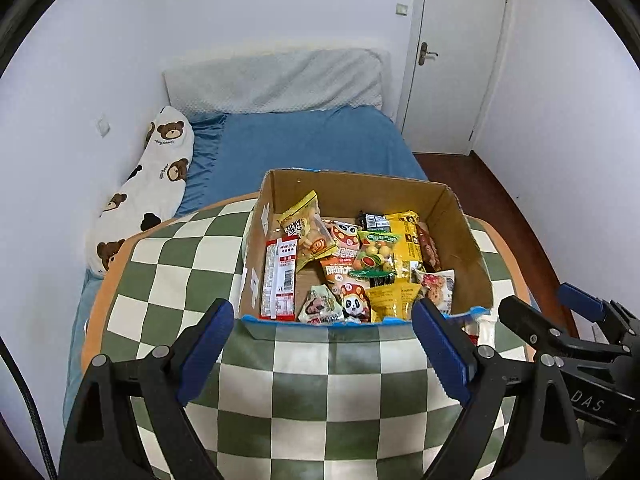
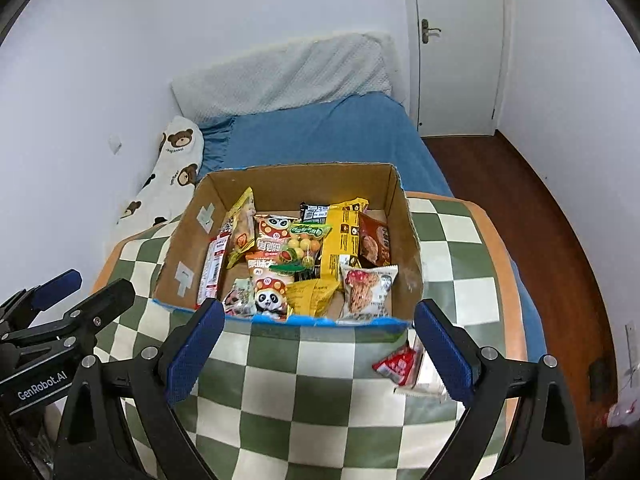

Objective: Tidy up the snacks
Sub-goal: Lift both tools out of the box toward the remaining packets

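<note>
An open cardboard box (image 1: 464,236) (image 2: 408,240) stands on a green-and-white checkered table (image 1: 180,260) (image 2: 452,260). Several snack packets lie in it, among them a long red-and-white packet (image 1: 280,276), a panda packet (image 2: 270,300), a yellow bag (image 2: 340,240) and a cookie packet (image 2: 366,288). One red-and-white packet (image 2: 396,364) lies on the table outside the box's near right corner, partly behind my right finger. My left gripper (image 1: 324,352) hangs open over the table in front of the box, with nothing between its blue pads. My right gripper (image 2: 320,352) is open and empty beside it.
Behind the table is a bed with a blue sheet (image 1: 312,144), a bear-print pillow (image 1: 160,176) on its left and a white pillow (image 1: 280,80) at the head. A closed white door (image 1: 452,48) and dark wooden floor (image 2: 540,220) are on the right.
</note>
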Available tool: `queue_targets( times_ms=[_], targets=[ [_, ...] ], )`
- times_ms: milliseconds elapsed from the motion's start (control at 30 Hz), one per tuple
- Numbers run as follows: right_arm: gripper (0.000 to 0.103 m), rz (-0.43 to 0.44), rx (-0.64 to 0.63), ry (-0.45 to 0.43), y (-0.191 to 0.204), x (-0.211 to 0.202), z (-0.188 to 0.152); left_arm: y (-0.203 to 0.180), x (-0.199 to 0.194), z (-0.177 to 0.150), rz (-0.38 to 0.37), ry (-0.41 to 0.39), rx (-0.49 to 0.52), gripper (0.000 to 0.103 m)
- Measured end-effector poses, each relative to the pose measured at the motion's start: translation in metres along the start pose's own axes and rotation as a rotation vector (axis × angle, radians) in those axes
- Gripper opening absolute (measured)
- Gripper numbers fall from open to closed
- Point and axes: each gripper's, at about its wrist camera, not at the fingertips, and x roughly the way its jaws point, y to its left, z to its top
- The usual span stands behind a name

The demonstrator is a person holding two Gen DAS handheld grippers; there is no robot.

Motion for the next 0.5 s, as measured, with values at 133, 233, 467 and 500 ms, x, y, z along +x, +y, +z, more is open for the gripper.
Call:
queue_targets(
  times_ms=[133, 233, 467, 500],
  targets=[
    [0.098, 0.034, 0.068, -0.012, -0.005, -0.015, -0.013, 0.003, -0.007, -0.009, -0.028, -0.003, -0.003, 0.102],
    [0.098, 0.061, 0.160, 0.009, -0.023, -0.017, -0.026, 0.005, -0.002, -0.017, -0.076, 0.028, -0.026, 0.103],
    [0.081, 0.070, 0.341, 0.161, -0.099, 0.015, -0.069, -0.031, 0.045, -0.051, -0.098, 0.182, -0.051, 0.103],
    [0.072, 0.074, 0.356, 0.183, -0.111, 0.021, -0.075, -0.042, 0.055, -0.058, -0.090, 0.204, -0.045, 0.103]
  ],
)
